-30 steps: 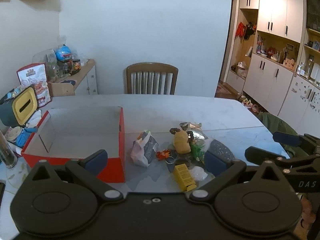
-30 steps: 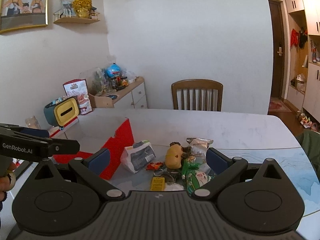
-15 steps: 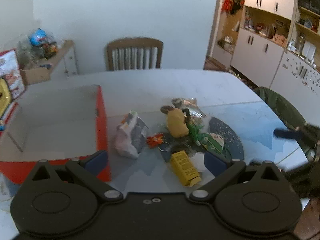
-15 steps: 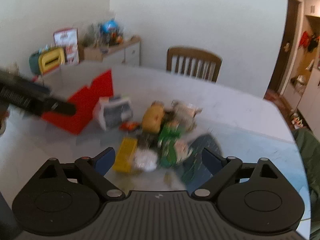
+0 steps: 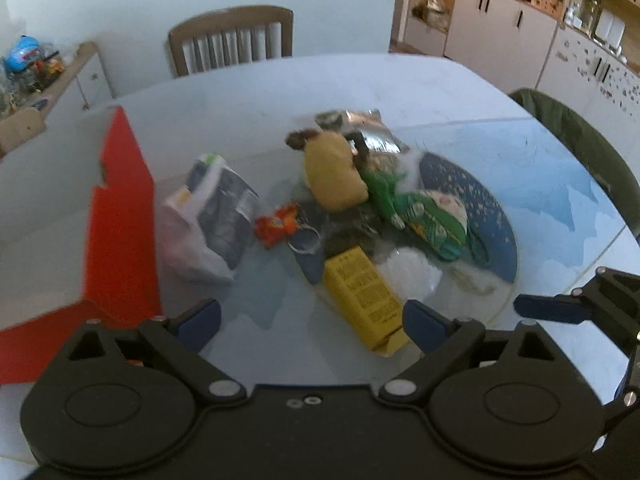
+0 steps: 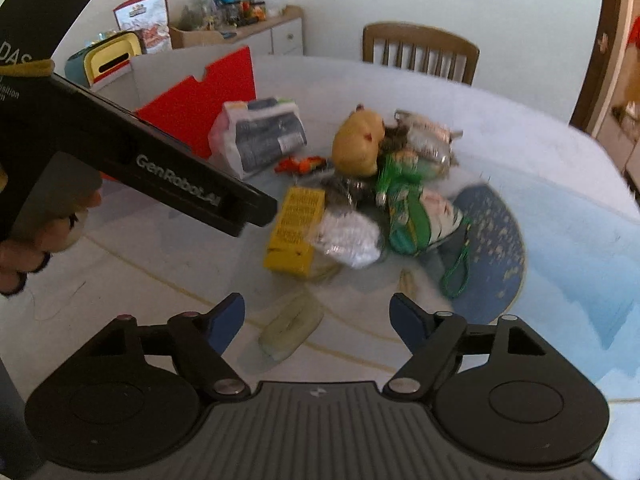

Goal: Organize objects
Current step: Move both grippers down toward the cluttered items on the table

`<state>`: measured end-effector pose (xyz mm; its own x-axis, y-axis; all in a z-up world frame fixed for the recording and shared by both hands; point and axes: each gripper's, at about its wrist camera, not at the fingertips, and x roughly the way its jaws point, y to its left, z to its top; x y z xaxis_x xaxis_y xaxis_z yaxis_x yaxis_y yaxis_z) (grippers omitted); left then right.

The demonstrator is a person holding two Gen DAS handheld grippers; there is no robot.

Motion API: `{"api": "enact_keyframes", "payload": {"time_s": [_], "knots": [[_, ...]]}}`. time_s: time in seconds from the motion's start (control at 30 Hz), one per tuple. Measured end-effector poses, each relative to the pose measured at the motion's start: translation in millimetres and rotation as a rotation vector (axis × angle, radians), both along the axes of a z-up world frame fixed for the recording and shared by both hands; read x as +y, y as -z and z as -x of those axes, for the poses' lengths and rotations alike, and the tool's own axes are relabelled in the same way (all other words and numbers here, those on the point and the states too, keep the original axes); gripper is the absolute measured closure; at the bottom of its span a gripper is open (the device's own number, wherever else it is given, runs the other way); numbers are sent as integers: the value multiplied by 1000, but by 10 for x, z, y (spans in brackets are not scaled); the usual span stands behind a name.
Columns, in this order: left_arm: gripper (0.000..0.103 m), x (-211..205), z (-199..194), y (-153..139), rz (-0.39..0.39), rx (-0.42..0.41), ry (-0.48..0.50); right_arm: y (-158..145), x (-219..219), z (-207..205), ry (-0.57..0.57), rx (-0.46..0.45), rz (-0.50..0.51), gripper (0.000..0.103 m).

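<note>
A heap of small things lies mid-table: a yellow carton (image 5: 362, 296) (image 6: 295, 226), a yellow plush toy (image 5: 334, 172) (image 6: 359, 142), a green-and-white pouch (image 5: 434, 220) (image 6: 420, 210), a white bag with dark packs (image 5: 216, 216) (image 6: 258, 138), an orange toy (image 5: 276, 224) (image 6: 302, 165) and a crinkled clear wrapper (image 6: 346, 236). An open red box (image 5: 120, 216) (image 6: 200, 108) stands left of the heap. My left gripper (image 5: 312, 322) hovers open just before the yellow carton. My right gripper (image 6: 318, 320) is open above a clear packet (image 6: 290, 326), nothing held.
A wooden chair (image 5: 232, 40) (image 6: 420, 52) stands at the table's far side. A sideboard (image 6: 240, 30) with clutter lines the left wall, a yellow-and-teal case (image 6: 108, 60) beside it. Green cloth (image 5: 580, 140) drapes a seat at right. White cabinets (image 5: 520, 28) fill the far right.
Both grippers have tilted down and moved in toward the heap, which looks larger and closer. The left gripper's body crosses the right wrist view nearer the carton. Both stay open.
</note>
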<state>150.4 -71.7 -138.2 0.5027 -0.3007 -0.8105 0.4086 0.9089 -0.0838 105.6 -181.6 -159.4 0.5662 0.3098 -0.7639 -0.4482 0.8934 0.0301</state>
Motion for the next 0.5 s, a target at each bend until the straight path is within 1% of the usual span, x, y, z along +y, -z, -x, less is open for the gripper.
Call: {"api": "enact_keyframes", "payload": {"time_s": [0.1,0.2,0.33,0.5], "knots": [[6,-92,-37,88,-2,29,16,74,37,-4,5,26,4,27],[7,-194,-59,168,-15,49,34,136,94,-11,-5,32,18,32],[7,-271,-94,241,-8,80,40,195,120,-52,5,63,1,39],[8,-367,-149,299,-25,82,31,253,172,-93,10,79,5,44]]}}
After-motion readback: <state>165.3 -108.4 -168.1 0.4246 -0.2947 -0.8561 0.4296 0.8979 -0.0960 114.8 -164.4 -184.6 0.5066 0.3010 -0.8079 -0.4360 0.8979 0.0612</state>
